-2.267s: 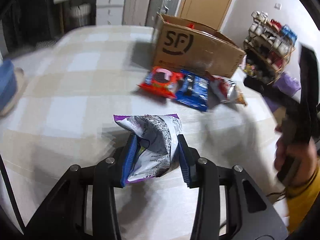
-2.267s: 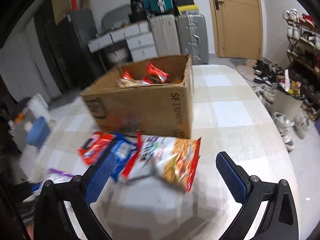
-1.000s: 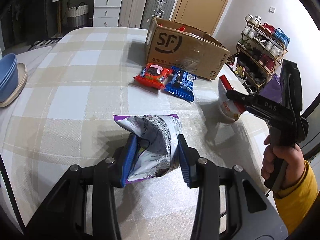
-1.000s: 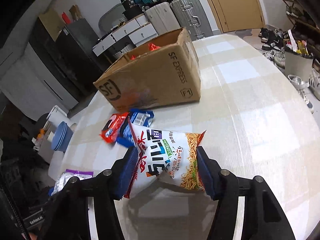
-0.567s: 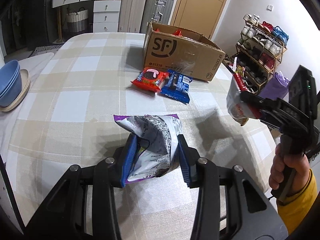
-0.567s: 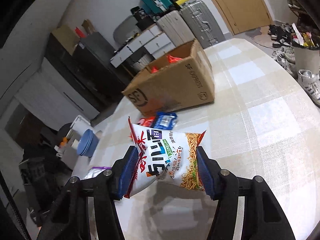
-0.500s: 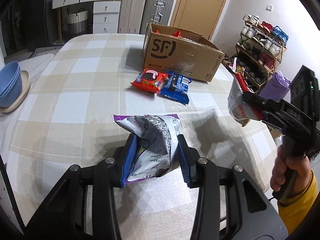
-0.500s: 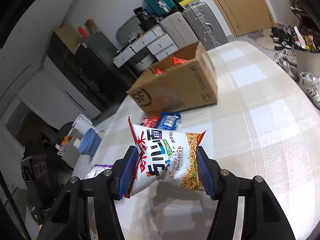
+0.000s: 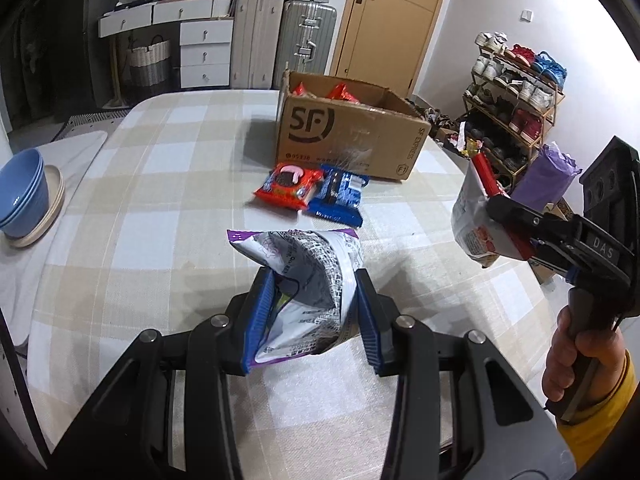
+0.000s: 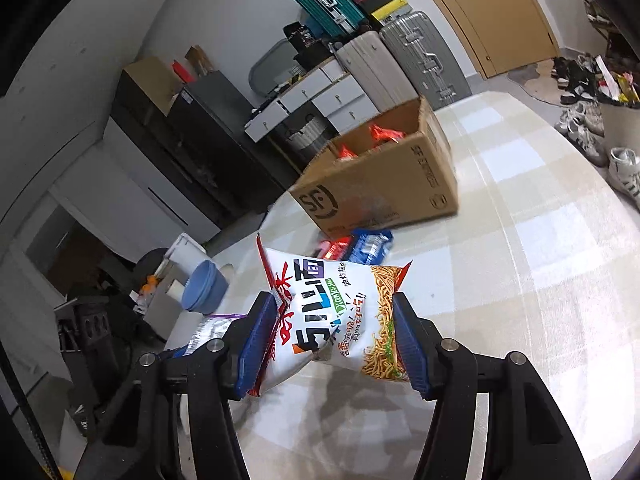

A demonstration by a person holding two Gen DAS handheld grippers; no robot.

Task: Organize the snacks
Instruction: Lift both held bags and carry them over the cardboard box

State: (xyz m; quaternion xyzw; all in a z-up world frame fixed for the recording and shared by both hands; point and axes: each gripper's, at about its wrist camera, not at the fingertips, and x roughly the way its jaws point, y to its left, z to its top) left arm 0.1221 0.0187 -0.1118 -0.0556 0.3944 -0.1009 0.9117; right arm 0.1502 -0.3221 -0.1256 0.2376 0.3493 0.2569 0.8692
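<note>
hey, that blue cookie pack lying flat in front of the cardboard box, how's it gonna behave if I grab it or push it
The blue cookie pack looks glossy, so it may slide easily on the checked tablecloth. It lies low and flat, so tipping or rolling seems unlikely. It touches the red pack, so a sideways push would probably shift both.

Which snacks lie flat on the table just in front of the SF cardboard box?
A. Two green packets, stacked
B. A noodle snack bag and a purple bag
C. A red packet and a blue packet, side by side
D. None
C: the red packet and the blue packet lie side by side on the checked tablecloth just in front of the SF cardboard box.
</note>
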